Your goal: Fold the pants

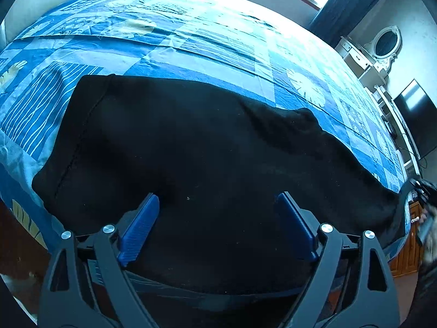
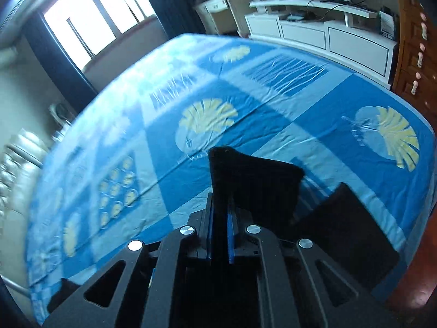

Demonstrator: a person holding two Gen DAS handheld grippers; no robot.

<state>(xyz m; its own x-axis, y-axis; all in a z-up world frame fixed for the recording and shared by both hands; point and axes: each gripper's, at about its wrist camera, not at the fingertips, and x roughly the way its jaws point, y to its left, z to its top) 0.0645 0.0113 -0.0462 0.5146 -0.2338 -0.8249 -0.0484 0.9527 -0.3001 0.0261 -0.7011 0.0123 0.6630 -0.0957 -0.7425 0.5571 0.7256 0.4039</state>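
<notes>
Black pants point(image 1: 191, 150) lie spread across the near side of a bed with a blue patterned sheet point(image 1: 191, 41). My left gripper point(image 1: 217, 199) is open, its blue pads point(image 1: 142, 227) hovering just over the pants' near part with nothing between them. In the right wrist view, my right gripper point(image 2: 220, 205) is shut on a black end of the pants point(image 2: 251, 180), which sticks up past the fingertips and is lifted above the sheet point(image 2: 191, 95). More black cloth point(image 2: 349, 235) hangs down to the right. The right gripper shows at the far right edge of the left wrist view point(image 1: 424, 194).
The bed fills both views. A white dresser with an oval mirror point(image 1: 382, 46) and a dark TV point(image 1: 418, 120) stand past the bed's right side. A white cabinet point(image 2: 322, 32), a window point(image 2: 103, 8) and a wooden door point(image 2: 415, 54) lie beyond the bed.
</notes>
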